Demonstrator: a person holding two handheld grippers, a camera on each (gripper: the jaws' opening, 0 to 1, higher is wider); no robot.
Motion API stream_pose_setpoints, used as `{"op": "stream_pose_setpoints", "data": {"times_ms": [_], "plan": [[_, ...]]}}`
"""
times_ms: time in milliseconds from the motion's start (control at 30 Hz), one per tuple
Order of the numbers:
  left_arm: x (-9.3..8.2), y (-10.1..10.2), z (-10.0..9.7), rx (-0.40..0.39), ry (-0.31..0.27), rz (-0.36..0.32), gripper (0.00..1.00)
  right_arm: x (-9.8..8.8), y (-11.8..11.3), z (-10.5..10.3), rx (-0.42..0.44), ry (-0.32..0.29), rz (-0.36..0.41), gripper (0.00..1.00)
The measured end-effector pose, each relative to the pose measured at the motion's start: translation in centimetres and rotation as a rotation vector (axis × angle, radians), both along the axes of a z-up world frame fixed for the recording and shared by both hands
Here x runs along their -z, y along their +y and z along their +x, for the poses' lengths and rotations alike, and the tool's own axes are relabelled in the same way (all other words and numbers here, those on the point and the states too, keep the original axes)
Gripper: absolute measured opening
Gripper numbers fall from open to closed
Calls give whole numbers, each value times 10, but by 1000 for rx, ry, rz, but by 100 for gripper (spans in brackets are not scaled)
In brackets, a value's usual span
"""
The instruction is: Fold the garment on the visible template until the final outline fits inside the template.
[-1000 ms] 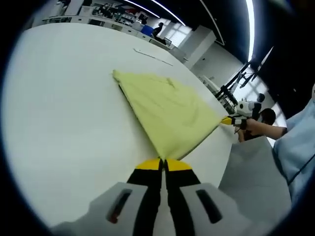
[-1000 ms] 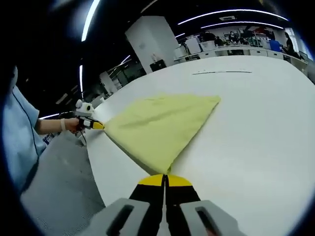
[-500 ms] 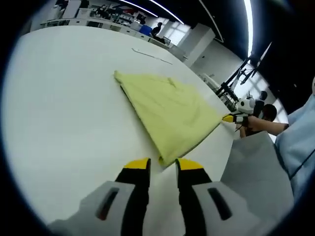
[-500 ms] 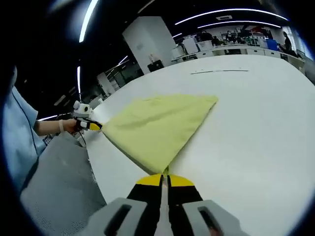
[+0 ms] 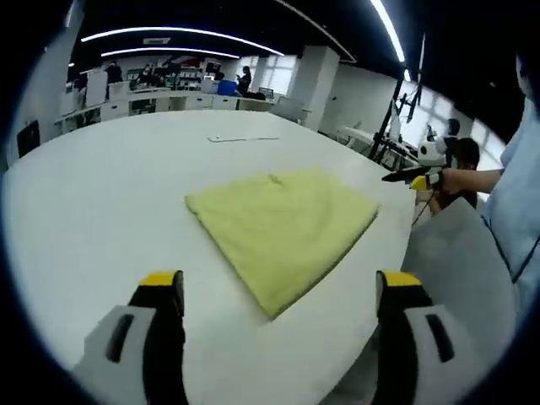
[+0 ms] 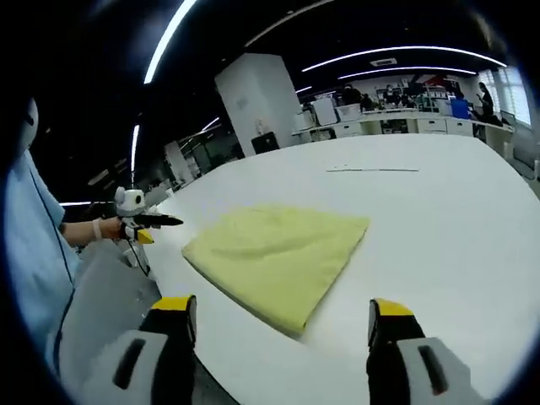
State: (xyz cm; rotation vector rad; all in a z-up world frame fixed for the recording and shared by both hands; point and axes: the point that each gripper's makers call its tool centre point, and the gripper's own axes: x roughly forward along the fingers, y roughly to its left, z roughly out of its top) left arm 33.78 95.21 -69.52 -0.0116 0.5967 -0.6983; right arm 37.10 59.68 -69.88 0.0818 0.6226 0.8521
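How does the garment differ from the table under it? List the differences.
The garment is yellow; the table is white. The garment is folded and faintly creased; the table is smooth and far broader. Both lie flat.

Grey grippers with black fingers (image 5: 164, 337), yellow-tipped; the person wears a light-blue sleeve (image 6: 34, 245).

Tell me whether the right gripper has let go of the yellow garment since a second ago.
Yes. The right gripper has opened wide and pulled back; the garment corner it pinched now lies free on the white table.
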Motion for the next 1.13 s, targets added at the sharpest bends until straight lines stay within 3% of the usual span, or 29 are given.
{"op": "stream_pose_setpoints", "data": {"times_ms": [100, 267, 367, 467, 500, 567, 700, 767, 800, 867, 900, 933, 967, 1000, 1033, 1067, 1133], "plan": [[1, 0, -1, -28, -26, 36, 99, 1, 7, -9, -8, -22, -39, 100], [-6, -4, -5, -122, -41, -25, 99, 6, 13, -19, 2, -43, -74, 100], [-16, -11, -4, -166, -74, -79, 99, 5, 14, -11, 74, -89, -76, 100], [-23, -18, -2, -196, -125, -118, 99, 2, 21, -6, 146, -67, -19, 100], [-21, -20, -3, -197, -115, -119, 99, -7, 23, 1, 184, -126, 16, 100], [-22, -21, -2, -203, -120, -125, 99, -8, 17, 6, 237, -148, 1, 100], [-24, -17, -1, -235, -151, -116, 99, -8, 24, 1, 242, -158, 30, 100], [-23, -16, -3, -249, -156, -116, 99, -1, 24, -2, 226, -145, -4, 100], [-20, -15, -5, -248, -152, -84, 99, 0, 23, -3, 188, -159, -80, 100], [-16, -14, -8, -242, -154, -34, 99, -10, 27, 1, 147, -264, -129, 100], [-17, -17, -8, -245, -159, -48, 99, -8, 31, 2, 130, -279, -151, 100], [-17, -20, -8, -246, -162, -70, 98, -2, 32, 0, 111, -269, -170, 100], [-15, -22, -9, -238, -157, -62, 98, 7, 30, -3, 109, -212, -196, 100], [-7, -20, -12, -200, -142, 32, 97, 4, 30, -1, 118, -229, -176, 99], [-7, -19, -10, -188, -169, 72, 98, 4, 30, -3, 116, -232, -161, 98], [-6, -23, -11, -174, -168, 77, 99, 6, 29, -4, 132, -198, -130, 97], [-8, -27, -12, -161, -162, 37, 96, 7, 23, 0, 157, -189, -126, 96]]}}
